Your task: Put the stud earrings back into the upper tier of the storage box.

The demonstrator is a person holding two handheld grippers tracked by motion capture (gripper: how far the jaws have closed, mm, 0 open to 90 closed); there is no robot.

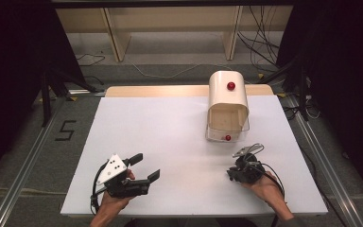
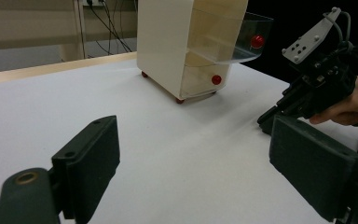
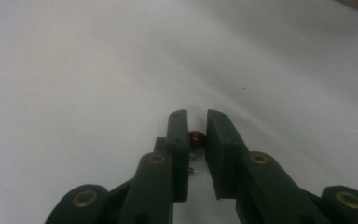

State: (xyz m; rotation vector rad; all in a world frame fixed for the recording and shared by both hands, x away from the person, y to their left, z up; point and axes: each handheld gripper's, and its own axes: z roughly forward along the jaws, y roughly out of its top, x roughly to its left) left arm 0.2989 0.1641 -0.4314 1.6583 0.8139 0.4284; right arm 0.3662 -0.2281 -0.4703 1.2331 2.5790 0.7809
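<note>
Bead (image 3: 196, 137), small and reddish-brown, sits pinched between my right claw's (image 3: 196, 126) near-closed jaws, low over the surface (image 3: 74, 70); I think it's gripped. Left claw (image 2: 191, 158) hangs wide apart, farther off.

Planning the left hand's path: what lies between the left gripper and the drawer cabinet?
Bare white table in the high view. In the left gripper view, nothing lies between the left gripper and the drawer cabinet.
</note>
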